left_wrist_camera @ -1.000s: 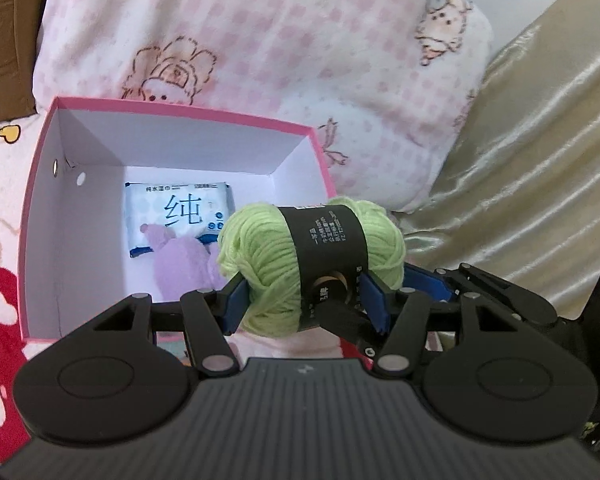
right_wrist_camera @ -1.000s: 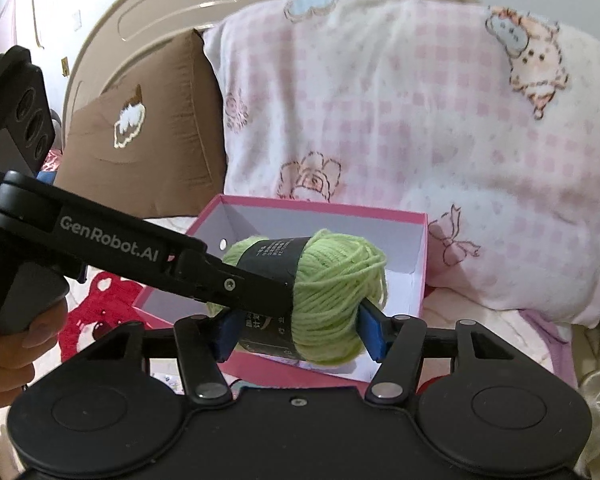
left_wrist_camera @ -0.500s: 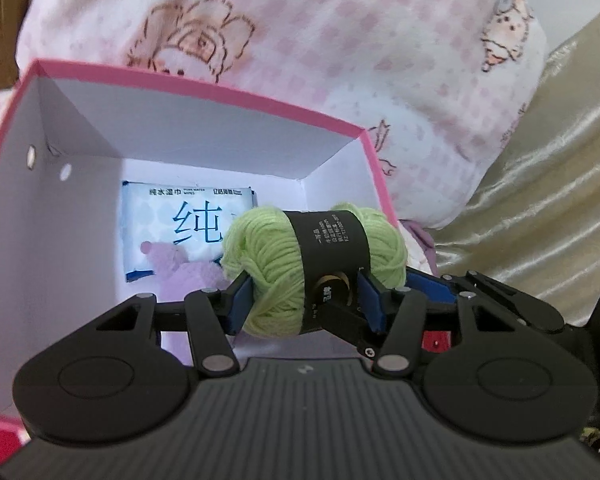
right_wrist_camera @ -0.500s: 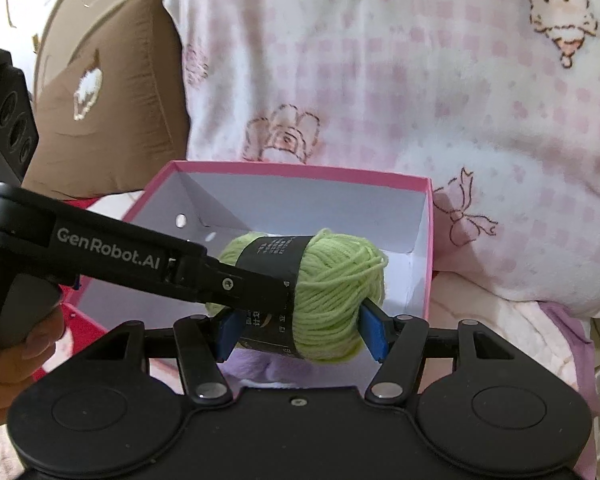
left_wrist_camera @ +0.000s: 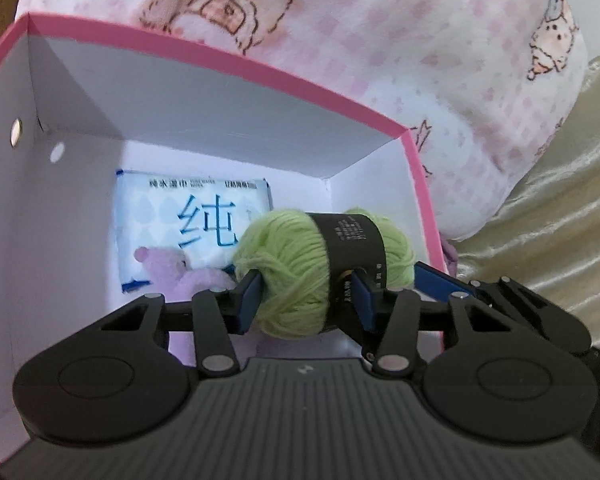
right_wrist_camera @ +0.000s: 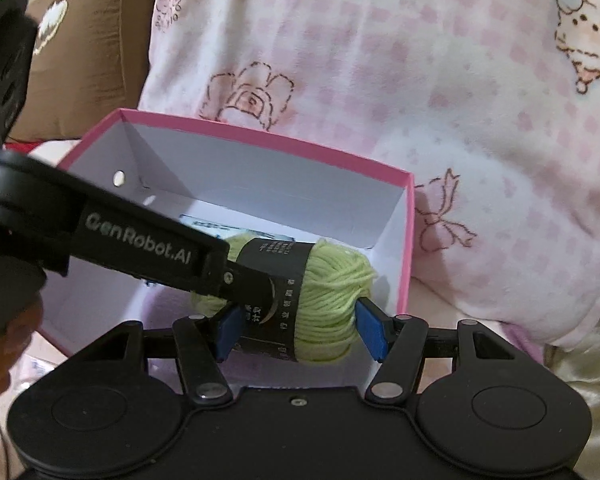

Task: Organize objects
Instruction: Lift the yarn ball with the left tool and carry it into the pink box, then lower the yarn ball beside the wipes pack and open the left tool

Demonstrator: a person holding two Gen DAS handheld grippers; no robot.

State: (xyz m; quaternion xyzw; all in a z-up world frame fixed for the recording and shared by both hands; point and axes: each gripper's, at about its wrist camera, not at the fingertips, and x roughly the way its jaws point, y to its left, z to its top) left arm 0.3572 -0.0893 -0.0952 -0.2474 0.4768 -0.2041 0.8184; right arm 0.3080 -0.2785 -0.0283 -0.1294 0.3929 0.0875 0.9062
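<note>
your left tongs [left_wrist_camera: 305,294] have just been closing and pinch the green yarn ball [left_wrist_camera: 296,268] by its left half, one pad against its black label. your right tongs [right_wrist_camera: 298,330] are clenched on the same ball across its width. compared with a second ago, both have come down, so the yarn now hangs inside the pink box [left_wrist_camera: 220,56], above the purple plush [left_wrist_camera: 180,276] and the wipes pack [left_wrist_camera: 172,216]. behind it, the pink pillow [right_wrist_camera: 380,80] fills more of the view.
</note>
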